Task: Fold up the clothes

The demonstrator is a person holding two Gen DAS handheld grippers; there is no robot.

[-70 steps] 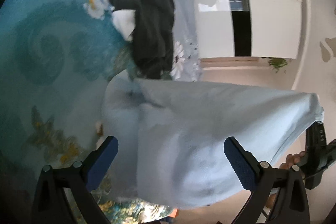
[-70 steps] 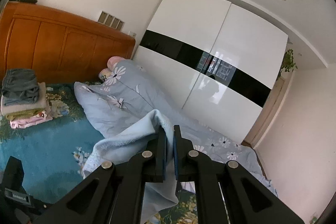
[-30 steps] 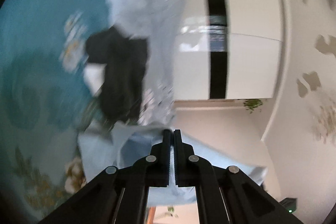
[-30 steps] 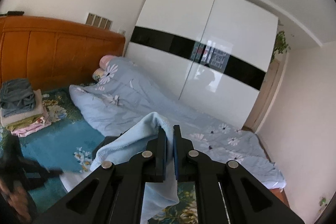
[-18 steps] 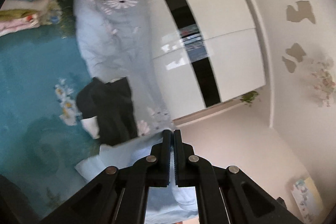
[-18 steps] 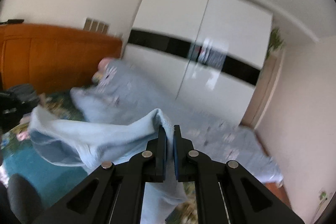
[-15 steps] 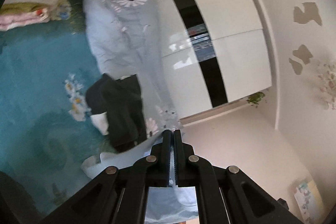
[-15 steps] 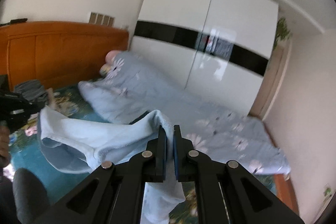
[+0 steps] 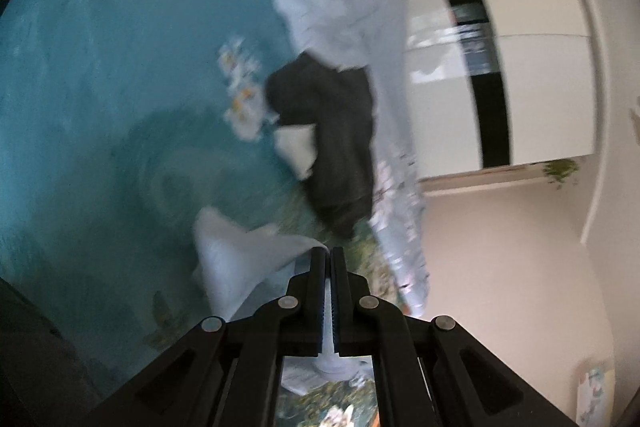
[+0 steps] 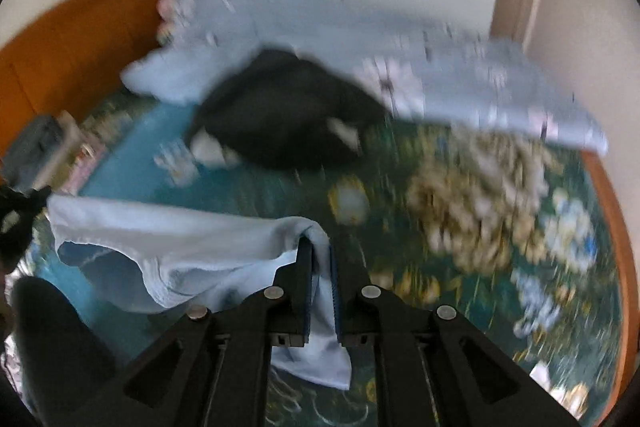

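Only right view, orange headboard (image 10: 60,43), garment (image 10: 180,247)

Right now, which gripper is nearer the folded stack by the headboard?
Probably left. The left gripper holds the light blue garment at the end on the folded stack's side; the right gripper holds the opposite end, the garment's span farther away.

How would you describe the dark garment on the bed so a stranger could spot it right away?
On the teal floral bedspread, look just in front of the rumpled pale blue quilt. The black garment lies there in a heap, the only dark piece, with a bit of white showing at its edge.
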